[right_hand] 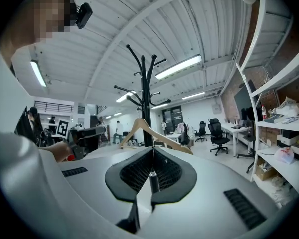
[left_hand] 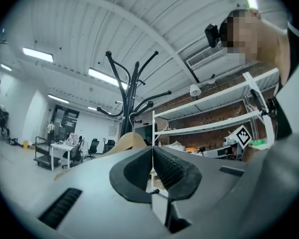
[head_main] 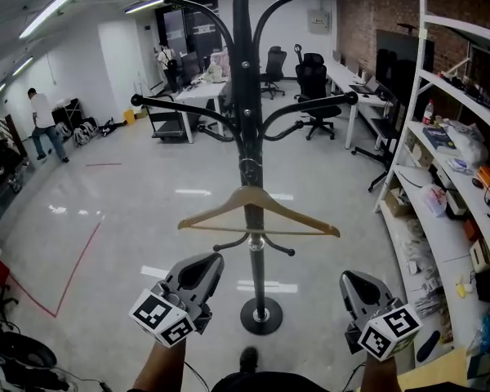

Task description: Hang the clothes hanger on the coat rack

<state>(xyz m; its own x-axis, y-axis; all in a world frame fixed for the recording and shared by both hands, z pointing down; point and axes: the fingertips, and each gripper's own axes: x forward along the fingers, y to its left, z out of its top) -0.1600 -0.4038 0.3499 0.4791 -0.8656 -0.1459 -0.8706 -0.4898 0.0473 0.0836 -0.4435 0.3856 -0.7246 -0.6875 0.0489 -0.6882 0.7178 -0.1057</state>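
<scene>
A black coat rack (head_main: 243,96) stands straight ahead on a round base. A light wooden clothes hanger (head_main: 258,212) hangs against its pole, its hook up by the pole under the middle arms, and neither gripper touches it. My left gripper (head_main: 206,261) is low at the left and my right gripper (head_main: 351,281) low at the right; both point toward the rack and stop short of the hanger. In the left gripper view the jaws (left_hand: 153,149) meet with nothing between them, the hanger (left_hand: 123,142) just beyond. The right gripper (right_hand: 152,151) is likewise shut and empty, facing the hanger (right_hand: 154,133).
White shelving (head_main: 438,219) loaded with boxes and bags runs along the right, close to my right gripper. The rack's base (head_main: 261,315) sits on the glossy floor between the grippers. Desks and office chairs (head_main: 314,84) stand at the back; a person (head_main: 42,121) is far left.
</scene>
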